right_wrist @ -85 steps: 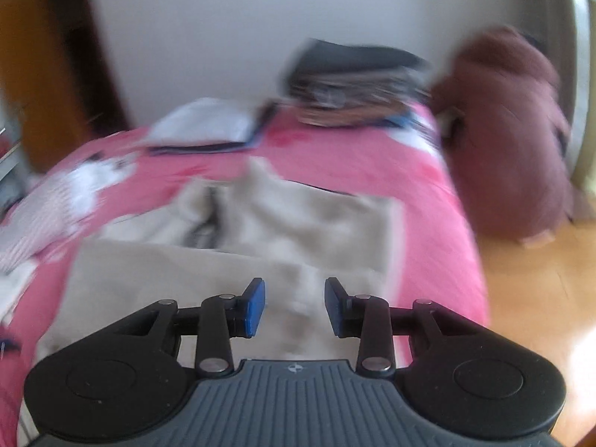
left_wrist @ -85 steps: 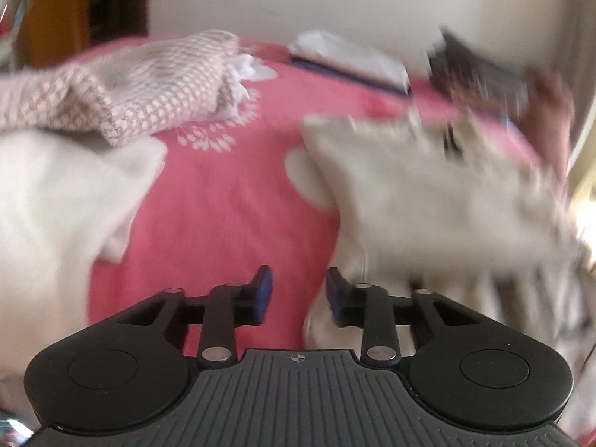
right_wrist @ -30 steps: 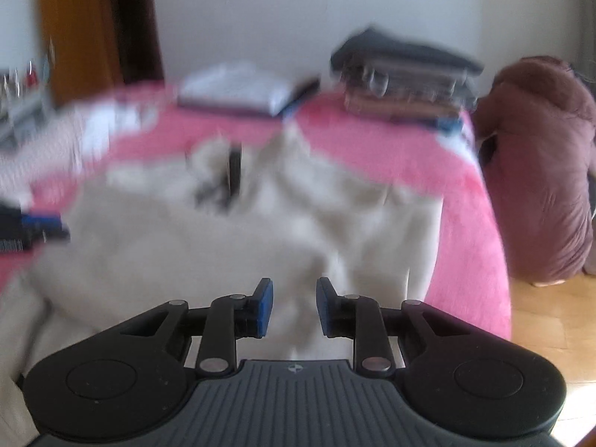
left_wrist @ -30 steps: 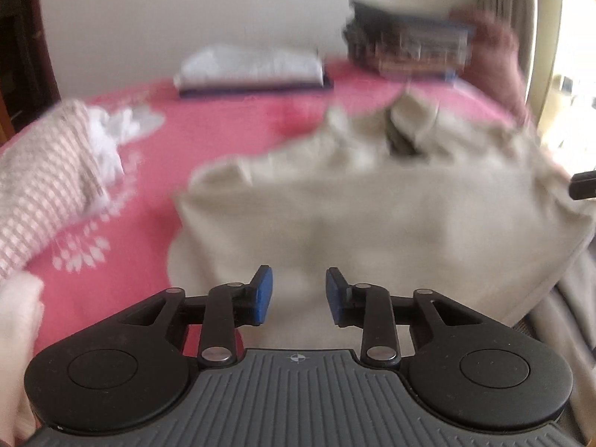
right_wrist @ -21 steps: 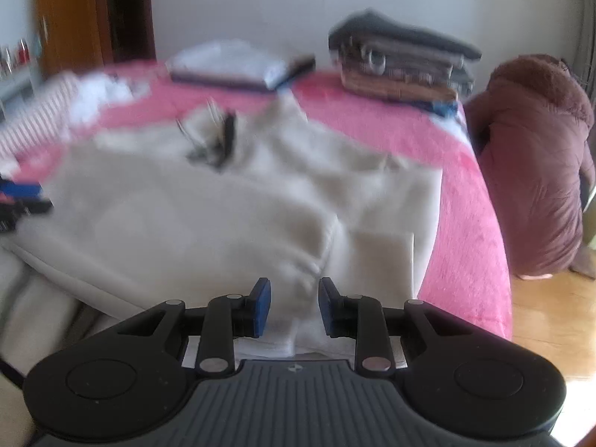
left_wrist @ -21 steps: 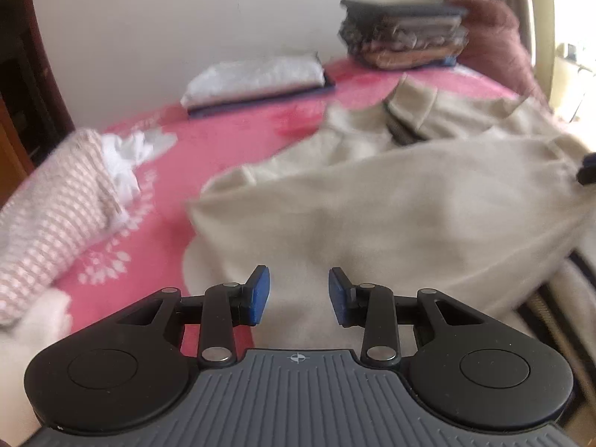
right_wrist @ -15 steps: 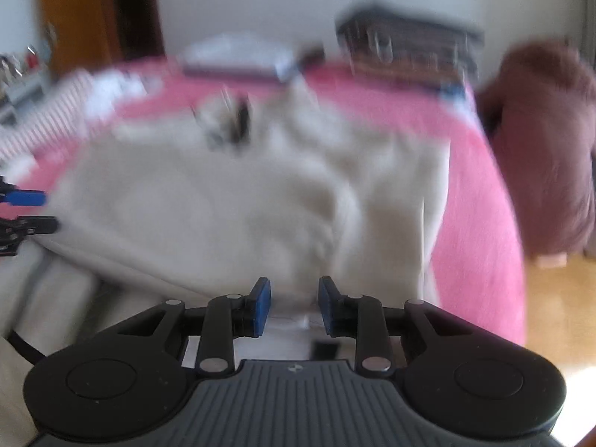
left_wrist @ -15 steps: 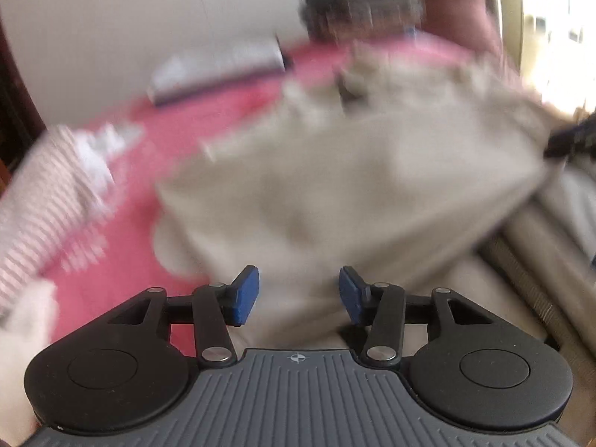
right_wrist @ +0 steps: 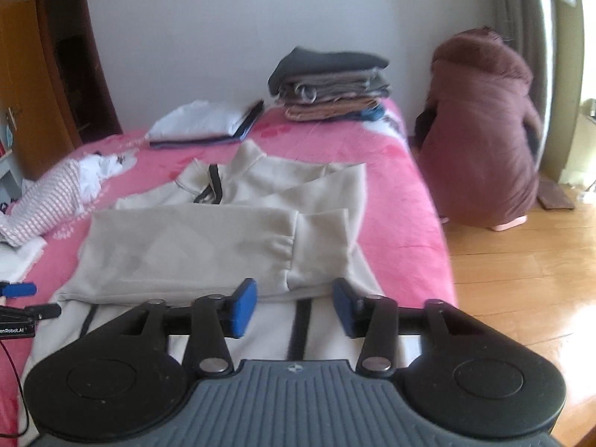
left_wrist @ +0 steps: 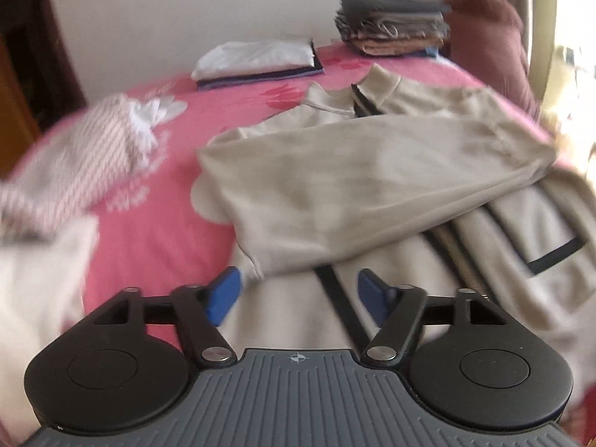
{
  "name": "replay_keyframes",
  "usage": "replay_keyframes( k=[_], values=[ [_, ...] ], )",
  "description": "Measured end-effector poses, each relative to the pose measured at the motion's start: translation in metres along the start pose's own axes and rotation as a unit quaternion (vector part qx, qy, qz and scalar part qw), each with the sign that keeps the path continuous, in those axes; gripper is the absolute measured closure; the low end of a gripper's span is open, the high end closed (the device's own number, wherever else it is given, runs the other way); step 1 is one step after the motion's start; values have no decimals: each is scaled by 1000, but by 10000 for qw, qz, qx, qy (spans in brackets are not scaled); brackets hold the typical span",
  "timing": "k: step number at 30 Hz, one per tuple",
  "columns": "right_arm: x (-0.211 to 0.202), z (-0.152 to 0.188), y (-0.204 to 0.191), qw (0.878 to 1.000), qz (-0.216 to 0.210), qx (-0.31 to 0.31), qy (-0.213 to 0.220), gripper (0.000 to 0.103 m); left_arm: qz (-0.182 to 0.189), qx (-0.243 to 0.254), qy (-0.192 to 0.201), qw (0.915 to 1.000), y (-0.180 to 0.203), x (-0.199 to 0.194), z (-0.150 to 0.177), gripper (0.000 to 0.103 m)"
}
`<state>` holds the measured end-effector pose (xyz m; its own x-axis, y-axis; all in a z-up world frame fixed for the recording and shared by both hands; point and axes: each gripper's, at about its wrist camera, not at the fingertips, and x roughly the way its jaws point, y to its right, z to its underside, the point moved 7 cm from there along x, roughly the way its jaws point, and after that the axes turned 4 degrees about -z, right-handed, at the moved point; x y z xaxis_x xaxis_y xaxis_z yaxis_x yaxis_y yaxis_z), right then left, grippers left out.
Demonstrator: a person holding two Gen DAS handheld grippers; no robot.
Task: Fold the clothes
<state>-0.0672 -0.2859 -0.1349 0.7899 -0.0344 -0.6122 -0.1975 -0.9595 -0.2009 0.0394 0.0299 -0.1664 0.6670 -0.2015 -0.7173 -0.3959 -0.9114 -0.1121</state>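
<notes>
On the pink bedspread (left_wrist: 156, 231), seen from the left wrist, a beige zip-collar sweatshirt (left_wrist: 365, 186) lies spread flat, one sleeve folded across its body and the cuff end lying just ahead of the left tongs (left_wrist: 298, 292). Those tongs are opening, their blue pads (left_wrist: 223, 294) apart over the sweatshirt's hem with its dark stripe running between them, pressing on nothing. Left of the sweatshirt sits a crumpled pink-and-white checked garment (left_wrist: 74, 171); beyond it, by the wall, a folded white-topped pile (left_wrist: 257, 59) and a taller stack of folded dark and brown clothes (left_wrist: 391, 26). From the right wrist, the sweatshirt (right_wrist: 208, 246) again fills the middle of the bed, collar toward the wall, both sleeves laid over its front. The right tongs (right_wrist: 294, 307) are likewise opening, released, with only the lower hem beneath the gap. Tips of the left tongs (right_wrist: 18, 300) show at the sweatshirt's left edge. Right of the sweatshirt, off the bed, a person in a maroon coat (right_wrist: 484, 130) crouches on the wooden floor (right_wrist: 521, 279).
</notes>
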Motion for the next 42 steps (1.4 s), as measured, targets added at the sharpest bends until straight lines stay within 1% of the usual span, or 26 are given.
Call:
replay_keyframes(
  k=[1, 2, 3, 4, 5, 7, 9, 11, 13, 15, 18, 19, 21, 24, 29, 33, 35, 39, 42],
  values=[
    [-12, 1, 0, 10000, 18, 28, 58, 35, 63, -220, -38, 9997, 1, -7, 2, 23],
    [-25, 1, 0, 9999, 36, 57, 116, 26, 131, -428, -69, 9990, 2, -13, 3, 17],
    [-34, 1, -2, 9998, 18, 79, 175, 23, 207, -635, -90, 9977, 4, -20, 4, 11],
    [-43, 1, -4, 9997, -3, 101, 233, 16, 261, -788, -100, 9965, 6, -25, 5, 7],
    [-52, 0, -6, 9995, -24, 123, 291, 7, 251, -860, -74, 9960, 9, -30, 4, 4],
    [-65, 0, -14, 9993, -152, 125, 326, 0, 208, -975, -9, 9950, 15, -39, 2, 4],
    [-75, 1, -22, 9984, -443, 213, 270, 0, 121, -999, 33, 9949, 20, -44, -2, 4],
    [-78, 2, -26, 9959, -778, 460, 91, 0, 30, -1013, 74, 9948, 25, -50, -7, 2],
    [-78, 4, -27, 9934, -876, 732, -64, 0, -9, -1036, 92, 9946, 30, -54, -12, 1],
    [-78, 6, -24, 9916, -868, 935, -196, 0, -80, -1052, 171, 9943, 34, -58, -16, 0],
    [-80, 9, -19, 9915, -864, 923, -304, 0, -200, -971, 213, 9948, 43, -59, -21, 0],
    [-81, 10, -18, 9919, -871, 864, -331, 0, -259, -929, 157, 9952, 47, -58, -22, 0],
    [-82, 9, -15, 9937, -756, 753, -347, 0, -404, -862, 36, 9955, 53, -54, -23, 0],
    [-84, 6, -11, 9962, -519, 610, -331, 0, -514, -789, 17, 9956, 61, -52, -23, 0],
    [-82, 0, -5, 9989, -117, 433, -155, 0, -568, -631, 103, 9963, 69, -52, -28, 0],
    [-74, -4, -5, 9997, 209, 75, -128, 0, -546, -542, 176, 9969, 73, -51, -28, 0],
    [-68, -4, -6, 9993, 301, -49, -208, 0, -543, -529, 182, 9970, 73, -48, -27, 0],
    [-57, 0, 0, 9986, 212, 241, -423, 0, -448, -446, 198, 9978, 74, -45, -28, 0],
    [-54, 3, 7, 9974, 146, 538, -455, 0, -550, -408, 374, 9970, 72, -47, -28, 0]
  ],
)
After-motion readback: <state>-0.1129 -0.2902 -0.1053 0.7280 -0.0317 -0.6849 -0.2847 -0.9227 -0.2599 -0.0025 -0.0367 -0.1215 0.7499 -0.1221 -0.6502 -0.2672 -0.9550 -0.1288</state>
